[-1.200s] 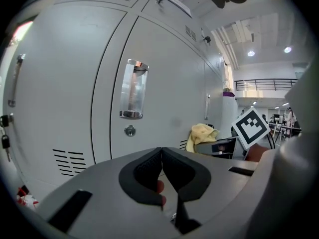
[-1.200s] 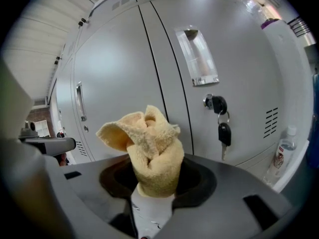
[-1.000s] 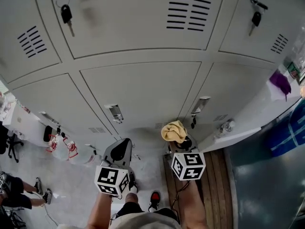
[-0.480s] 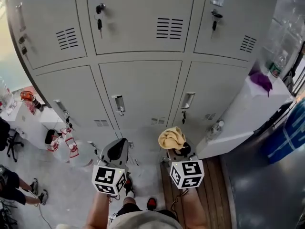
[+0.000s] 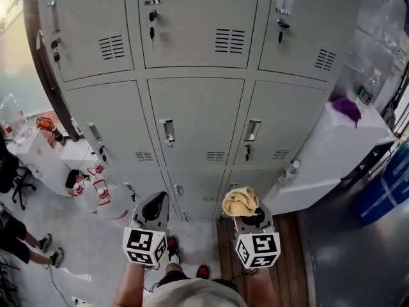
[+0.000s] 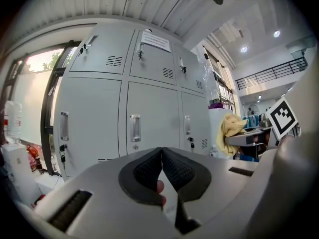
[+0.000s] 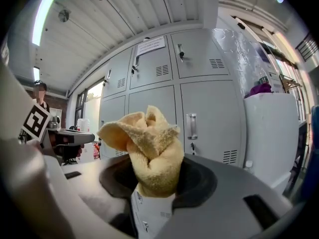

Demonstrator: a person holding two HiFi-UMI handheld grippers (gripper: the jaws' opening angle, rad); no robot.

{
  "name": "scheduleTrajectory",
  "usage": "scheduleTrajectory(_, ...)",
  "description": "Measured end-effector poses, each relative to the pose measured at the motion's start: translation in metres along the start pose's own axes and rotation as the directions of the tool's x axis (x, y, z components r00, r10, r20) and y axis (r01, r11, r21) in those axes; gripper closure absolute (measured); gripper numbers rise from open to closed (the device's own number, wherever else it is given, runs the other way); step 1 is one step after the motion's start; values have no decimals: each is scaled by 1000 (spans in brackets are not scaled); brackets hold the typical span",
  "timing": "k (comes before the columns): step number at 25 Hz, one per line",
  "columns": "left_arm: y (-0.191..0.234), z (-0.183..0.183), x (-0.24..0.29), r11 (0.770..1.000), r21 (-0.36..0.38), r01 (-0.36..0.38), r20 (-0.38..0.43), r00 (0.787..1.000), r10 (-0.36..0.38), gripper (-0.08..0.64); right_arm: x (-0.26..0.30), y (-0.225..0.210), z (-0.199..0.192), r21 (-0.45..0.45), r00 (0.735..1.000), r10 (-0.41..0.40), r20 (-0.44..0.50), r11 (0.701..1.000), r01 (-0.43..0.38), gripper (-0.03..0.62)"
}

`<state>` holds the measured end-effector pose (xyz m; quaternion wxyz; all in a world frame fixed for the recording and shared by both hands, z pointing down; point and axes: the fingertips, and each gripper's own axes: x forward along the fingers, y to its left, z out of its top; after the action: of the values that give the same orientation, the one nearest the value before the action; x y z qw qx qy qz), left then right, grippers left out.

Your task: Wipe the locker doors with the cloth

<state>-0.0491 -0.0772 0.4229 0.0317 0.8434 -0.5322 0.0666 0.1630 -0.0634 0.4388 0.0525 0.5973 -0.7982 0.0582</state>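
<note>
Grey metal locker doors (image 5: 198, 117) fill the wall ahead, each with a recessed handle and vent slots; they also show in the left gripper view (image 6: 149, 118) and the right gripper view (image 7: 204, 118). A bunched yellow cloth (image 5: 240, 201) (image 7: 149, 148) sticks out of my right gripper (image 5: 246, 211) (image 7: 154, 178), which is shut on it, well short of the doors. My left gripper (image 5: 153, 208) (image 6: 162, 168) hangs beside it, jaws shut with nothing between them. The yellow cloth (image 6: 230, 128) also appears at the right of the left gripper view.
A white cabinet (image 5: 345, 139) with a purple rag (image 5: 348, 107) on top stands right of the lockers. A small bottle (image 5: 291, 170) sits on a lower white ledge. Keys (image 5: 152, 24) hang in the upper doors. White furniture and red items (image 5: 89, 184) stand at left. A person's legs (image 5: 25, 248) at far left.
The head view has tilted up and drawn back: the lockers now look upright and more doors show. Both grippers have sunk lower in the view, the cloth still held.
</note>
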Motion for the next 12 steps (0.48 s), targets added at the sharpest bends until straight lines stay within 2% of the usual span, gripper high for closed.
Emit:
scheduleTrajectory(7,-4,-7,-12,1000,-2,-13,-10,1000,12,537,-13,-3,-10,13,1000,-17,-6,1000,17,410)
scheduleTrajectory(12,-7,-5,-13,1000,-4,-11,-4,1000,11,537,-13,2,-10,-1,1000,1,-10,1000,-1,410)
